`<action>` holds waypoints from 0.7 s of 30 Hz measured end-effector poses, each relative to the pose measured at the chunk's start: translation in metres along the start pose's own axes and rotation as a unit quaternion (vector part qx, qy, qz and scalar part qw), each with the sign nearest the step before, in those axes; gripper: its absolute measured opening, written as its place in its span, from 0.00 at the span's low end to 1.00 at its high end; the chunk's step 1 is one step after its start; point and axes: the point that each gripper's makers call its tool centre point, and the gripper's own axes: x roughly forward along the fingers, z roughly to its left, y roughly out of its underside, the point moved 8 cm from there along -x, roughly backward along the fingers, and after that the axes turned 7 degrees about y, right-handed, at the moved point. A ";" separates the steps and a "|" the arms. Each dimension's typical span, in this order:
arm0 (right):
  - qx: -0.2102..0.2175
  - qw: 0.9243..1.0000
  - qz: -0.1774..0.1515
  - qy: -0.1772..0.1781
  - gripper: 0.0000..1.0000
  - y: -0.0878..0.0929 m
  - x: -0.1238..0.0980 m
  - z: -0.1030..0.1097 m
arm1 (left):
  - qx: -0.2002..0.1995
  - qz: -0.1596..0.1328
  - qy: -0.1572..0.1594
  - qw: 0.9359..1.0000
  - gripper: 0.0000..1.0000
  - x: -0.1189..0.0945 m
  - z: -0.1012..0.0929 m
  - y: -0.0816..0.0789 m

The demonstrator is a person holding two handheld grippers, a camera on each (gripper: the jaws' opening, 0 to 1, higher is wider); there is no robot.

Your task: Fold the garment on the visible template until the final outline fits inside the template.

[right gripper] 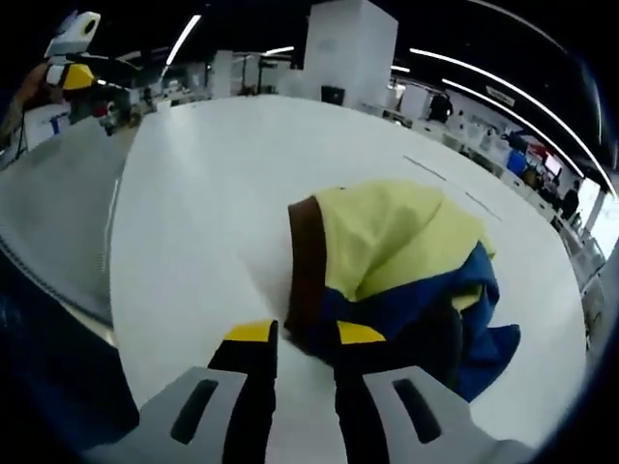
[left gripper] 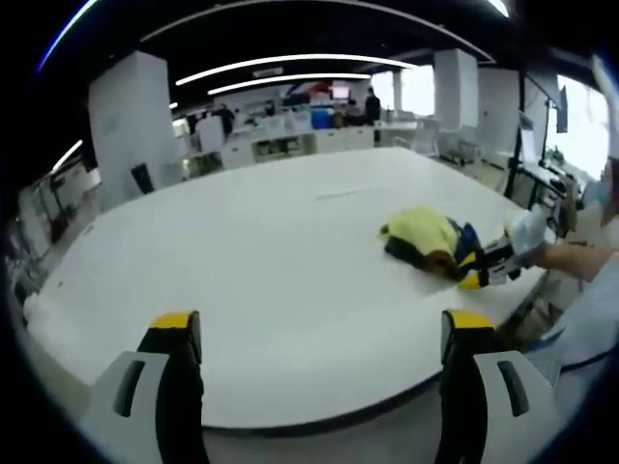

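- In the left gripper view, the left claw (left gripper: pixel 319 333) is standing wide open, its two yellow-tipped jaws well apart and holding nothing, hovering over the near edge of the white surface (left gripper: pixel 271 251).
- The garment (left gripper: pixel 430 242), a crumpled heap of yellow, blue and brown cloth, is lying on the right part of the surface, close to its right edge.
- The right claw (left gripper: pixel 481 268) is coming in from the right, its yellow tips just at the garment's near side, with a person's hand (left gripper: pixel 571 256) behind it.
- In the right gripper view, the right claw (right gripper: pixel 305 333) is sitting with its jaws nearly closed, only a narrow gap between the yellow tips, right at the garment's (right gripper: pixel 397 266) brown and blue edge; whether cloth is pinched between them cannot be told.
- The garment is bunched up on the white surface (right gripper: pixel 213 193), yellow on top, blue beneath, a brown band along its left side.
- The left claw (right gripper: pixel 73 43) is showing at the far upper left, well apart from the garment.
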 end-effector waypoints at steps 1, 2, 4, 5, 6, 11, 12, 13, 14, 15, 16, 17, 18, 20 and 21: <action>0.011 1.000 0.002 0.003 0.19 0.001 -0.001 0.001 | 0.000 0.000 0.001 1.000 0.99 0.000 0.001 0.001; 0.019 1.000 0.000 0.005 0.19 0.002 -0.002 0.002 | 0.000 -0.002 0.003 1.000 0.99 0.000 0.000 0.001; 0.022 1.000 -0.002 0.009 0.18 0.002 -0.002 0.002 | 0.000 -0.003 0.007 1.000 0.99 0.001 0.000 0.002; 0.024 1.000 -0.003 0.011 0.18 0.002 -0.002 0.003 | 0.000 -0.003 0.007 1.000 0.99 0.001 0.001 0.002; 0.026 1.000 -0.003 0.012 0.18 0.002 -0.002 0.003 | -0.001 0.000 0.008 1.000 0.99 0.003 0.002 0.004; 0.033 0.999 0.005 0.015 0.12 0.007 -0.002 -0.002 | -0.007 0.000 0.005 1.000 0.99 0.006 0.003 0.002; 0.029 0.999 -0.002 0.016 0.11 0.006 0.001 -0.007 | -0.007 -0.003 0.006 1.000 0.99 0.008 0.002 0.000; 0.033 0.999 0.004 0.013 0.09 0.006 0.001 -0.009 | -0.007 -0.003 0.005 1.000 0.99 0.008 0.001 -0.001; 0.034 0.999 0.006 0.008 0.09 0.005 0.003 -0.014 | -0.007 -0.003 0.003 1.000 0.99 0.011 0.000 -0.002; 0.029 1.000 0.006 0.004 0.08 0.006 0.003 -0.013 | -0.007 -0.003 0.002 1.000 0.99 0.012 -0.001 -0.002; 0.024 1.000 0.007 0.001 0.08 0.005 0.004 -0.015 | -0.007 -0.002 0.001 1.000 0.99 0.015 -0.003 -0.003; 0.020 1.000 0.009 -0.003 0.08 0.005 0.004 -0.015 | -0.008 -0.002 0.000 1.000 0.99 0.019 -0.005 -0.004; 0.016 1.000 0.010 -0.006 0.08 0.005 0.004 -0.015 | -0.010 -0.001 0.000 1.000 0.99 0.022 -0.007 -0.006; -0.003 1.000 0.015 -0.014 0.08 0.003 0.005 -0.016 | -0.009 -0.003 0.004 1.000 0.99 0.029 -0.013 -0.011; -0.004 1.000 0.016 -0.015 0.07 0.003 0.005 -0.016 | -0.006 -0.005 0.008 1.000 0.99 0.033 -0.017 -0.015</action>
